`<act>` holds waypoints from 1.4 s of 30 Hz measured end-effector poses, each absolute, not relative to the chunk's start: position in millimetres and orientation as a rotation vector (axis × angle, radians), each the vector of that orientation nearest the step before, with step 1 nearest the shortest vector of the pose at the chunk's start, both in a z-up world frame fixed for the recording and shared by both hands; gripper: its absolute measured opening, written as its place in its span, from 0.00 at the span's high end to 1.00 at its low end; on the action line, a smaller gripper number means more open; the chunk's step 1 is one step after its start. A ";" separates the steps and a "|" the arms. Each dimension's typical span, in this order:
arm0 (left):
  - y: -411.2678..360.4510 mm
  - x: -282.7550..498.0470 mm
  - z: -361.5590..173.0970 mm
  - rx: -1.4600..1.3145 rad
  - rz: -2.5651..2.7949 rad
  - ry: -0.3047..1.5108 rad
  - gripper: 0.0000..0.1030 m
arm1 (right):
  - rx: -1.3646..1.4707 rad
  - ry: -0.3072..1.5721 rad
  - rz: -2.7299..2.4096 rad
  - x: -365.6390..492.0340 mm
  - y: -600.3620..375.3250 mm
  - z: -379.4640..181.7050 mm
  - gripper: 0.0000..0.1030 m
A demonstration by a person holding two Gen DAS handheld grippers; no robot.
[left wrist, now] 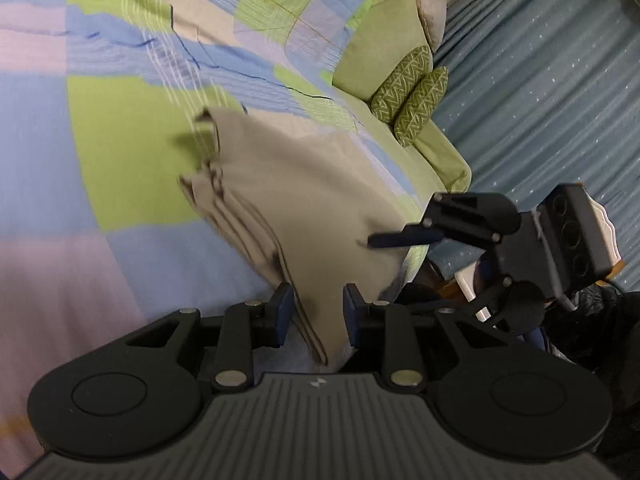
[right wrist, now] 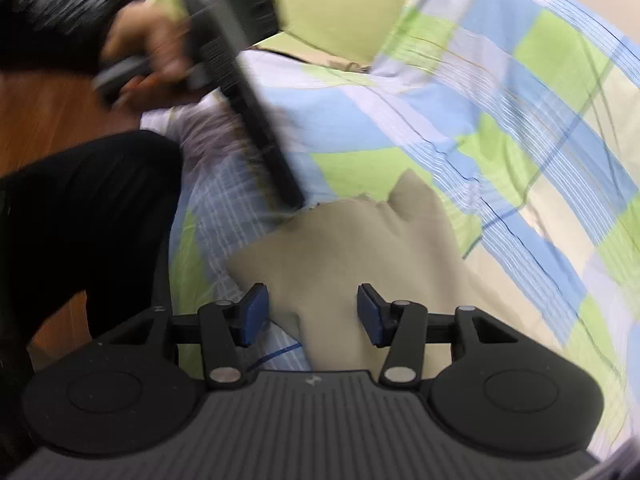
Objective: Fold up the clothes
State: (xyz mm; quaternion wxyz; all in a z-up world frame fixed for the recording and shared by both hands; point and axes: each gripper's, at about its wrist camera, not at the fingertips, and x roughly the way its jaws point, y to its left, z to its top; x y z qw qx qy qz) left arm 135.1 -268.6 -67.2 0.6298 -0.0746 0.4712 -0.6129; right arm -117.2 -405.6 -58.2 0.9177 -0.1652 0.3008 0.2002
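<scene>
Folding: beige cloth [left wrist: 304, 200] lies on the bed [left wrist: 120, 152], already in stacked layers.
Left fingers [left wrist: 318, 312]: parted, cloth between, unpinched.
Right fingers [right wrist: 313, 312]: parted, empty.
Left: final tidy, perhaps.

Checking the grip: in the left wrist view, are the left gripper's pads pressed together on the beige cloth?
No: the left gripper stands open, the beige cloth lying loosely between.

Left hand-held gripper [left wrist: 316, 314] jaws parted, pads off the cloth between them, right hand-held gripper [right wrist: 312, 312] jaws parted wider, left hand [right wrist: 148, 46] gripping its handle
</scene>
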 end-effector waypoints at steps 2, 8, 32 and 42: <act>-265.2 130.9 -70.4 -0.213 -1.376 1.042 0.69 | -0.333 0.618 0.402 -120.5 -405.1 -57.2 0.55; -266.2 137.0 -72.5 -0.241 -1.324 0.997 0.69 | -0.293 0.623 0.370 -130.8 -408.7 -54.9 0.54; -279.5 128.2 -84.2 -0.399 -1.442 1.101 1.00 | -0.158 0.637 0.274 -147.3 -422.7 -63.0 0.40; -262.5 100.8 -87.4 -0.372 -1.405 1.095 1.00 | -0.079 0.641 0.234 -159.0 -435.4 -69.5 0.34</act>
